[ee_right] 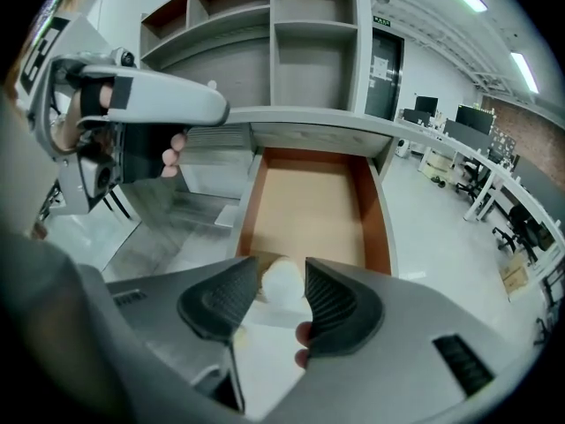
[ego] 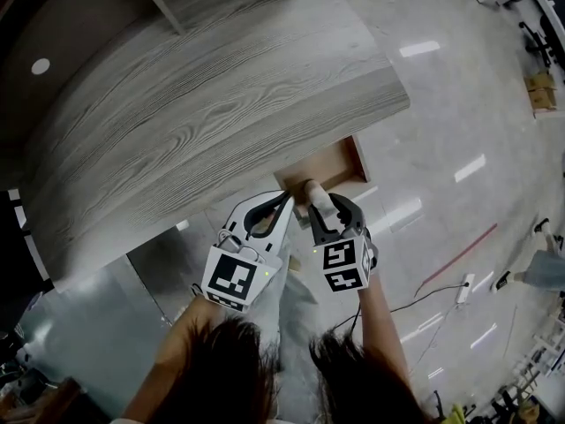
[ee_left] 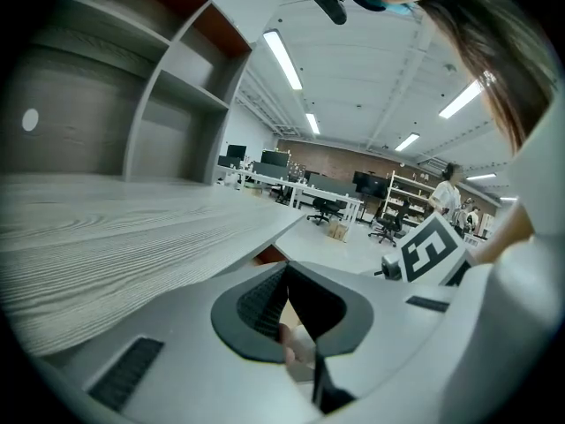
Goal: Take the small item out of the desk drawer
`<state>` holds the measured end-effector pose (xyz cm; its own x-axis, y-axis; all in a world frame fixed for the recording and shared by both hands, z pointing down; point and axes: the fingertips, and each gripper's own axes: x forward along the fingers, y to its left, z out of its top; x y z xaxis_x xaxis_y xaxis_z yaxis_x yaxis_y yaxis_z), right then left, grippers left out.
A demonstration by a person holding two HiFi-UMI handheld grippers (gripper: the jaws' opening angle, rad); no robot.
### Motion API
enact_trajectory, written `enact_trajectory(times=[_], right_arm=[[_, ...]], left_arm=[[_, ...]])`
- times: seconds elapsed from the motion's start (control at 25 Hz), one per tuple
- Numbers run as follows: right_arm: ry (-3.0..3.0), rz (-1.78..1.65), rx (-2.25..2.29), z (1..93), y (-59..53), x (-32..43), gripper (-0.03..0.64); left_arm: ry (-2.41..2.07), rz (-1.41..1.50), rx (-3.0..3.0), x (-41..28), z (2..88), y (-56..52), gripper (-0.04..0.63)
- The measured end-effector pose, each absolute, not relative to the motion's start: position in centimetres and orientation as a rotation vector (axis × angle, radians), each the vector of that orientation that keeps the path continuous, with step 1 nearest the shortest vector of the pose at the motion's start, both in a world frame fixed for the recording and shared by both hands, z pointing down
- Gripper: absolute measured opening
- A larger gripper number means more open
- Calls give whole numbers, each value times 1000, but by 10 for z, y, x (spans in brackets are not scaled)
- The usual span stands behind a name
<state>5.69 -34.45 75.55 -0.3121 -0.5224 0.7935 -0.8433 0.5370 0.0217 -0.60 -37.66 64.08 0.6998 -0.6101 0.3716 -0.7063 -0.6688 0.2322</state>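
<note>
A grey wood-grain desk (ego: 203, 122) fills the upper left of the head view. Around it is a glossy pale floor (ego: 441, 148) that mirrors the ceiling lights (ee_left: 282, 58). A red line (ego: 459, 256) and a white power strip (ego: 465, 290) on its cable lie on the floor to the right. Open grey shelves (ee_right: 274, 34) stand over the desk. Far behind are rows of tables, monitors and office chairs (ee_left: 328, 208).

The drawer (ego: 340, 162) is pulled out from under the desk edge and shows a bare brown bottom. The small item (ee_right: 282, 283), pale and round-ended, sits at the drawer's near end, on the front-edge side. Seen from the head, it looks longer than it is wide. Its length runs from the drawer front back toward the person, and its rounded end faces the right gripper's camera.

The right gripper (ego: 325, 204) points down at it with its jaws spread. One ribbed pad (ee_right: 331, 303) stands on each side of the item. I cannot be sure they press on it, and they look released. The left gripper (ee_left: 284, 272) hangs just beside it, its tips closed together on nothing.
</note>
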Motion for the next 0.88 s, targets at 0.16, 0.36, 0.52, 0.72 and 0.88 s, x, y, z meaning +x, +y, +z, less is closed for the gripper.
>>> enact_trajectory(times=[0.16,0.36,0.52,0.72,0.88], right_arm=[[-1970,537,1094,764,-348,58,167],[-1943,586,1071,774,-349,57,172],[-1891,622,1056,781,-349,59,178],[-1831,685,1053,787,-351,61,184],[-1778,728,1011,792,-350,61,189]], left_arm=[[-1026,383,2549,-6,645,-378,17],[-1022,381,2535,-7,649,-378,17],[-1021,392,2525,-9,653,-377,17],[-1020,409,2506,-11,661,-375,17],[-1018,420,2497,-12,666,-373,17]])
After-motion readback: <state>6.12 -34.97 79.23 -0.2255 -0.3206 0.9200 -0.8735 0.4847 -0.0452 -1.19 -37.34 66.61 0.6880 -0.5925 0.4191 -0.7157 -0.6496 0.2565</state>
